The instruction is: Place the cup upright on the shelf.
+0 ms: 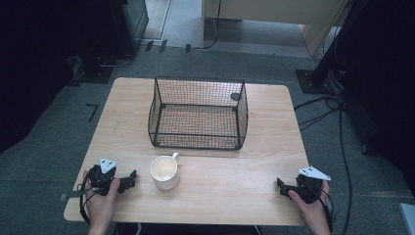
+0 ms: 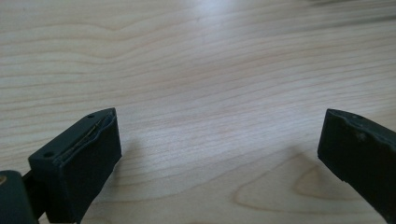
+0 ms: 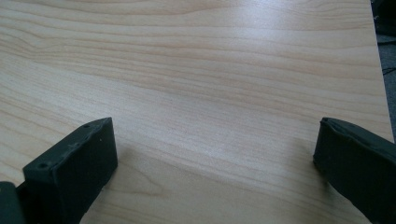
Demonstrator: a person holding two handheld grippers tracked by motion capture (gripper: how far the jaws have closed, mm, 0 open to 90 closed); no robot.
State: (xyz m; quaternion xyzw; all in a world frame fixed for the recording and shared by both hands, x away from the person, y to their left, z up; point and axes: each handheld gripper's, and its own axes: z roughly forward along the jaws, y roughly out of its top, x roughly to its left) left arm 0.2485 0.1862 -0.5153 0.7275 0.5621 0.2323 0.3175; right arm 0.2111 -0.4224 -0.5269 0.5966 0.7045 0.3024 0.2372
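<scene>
A white mug (image 1: 164, 172) stands on the wooden counter (image 1: 235, 166), just in front of an empty wire basket (image 1: 198, 113). The left hand-held gripper (image 1: 131, 177) rests near the mug's left, jaws spread wide over bare wood. The right hand-held gripper (image 1: 281, 187) sits well apart at the counter's right, also wide.

dim room | table (image 1: 254, 161) evenly lit | soft shadows | close-ups blurred
</scene>
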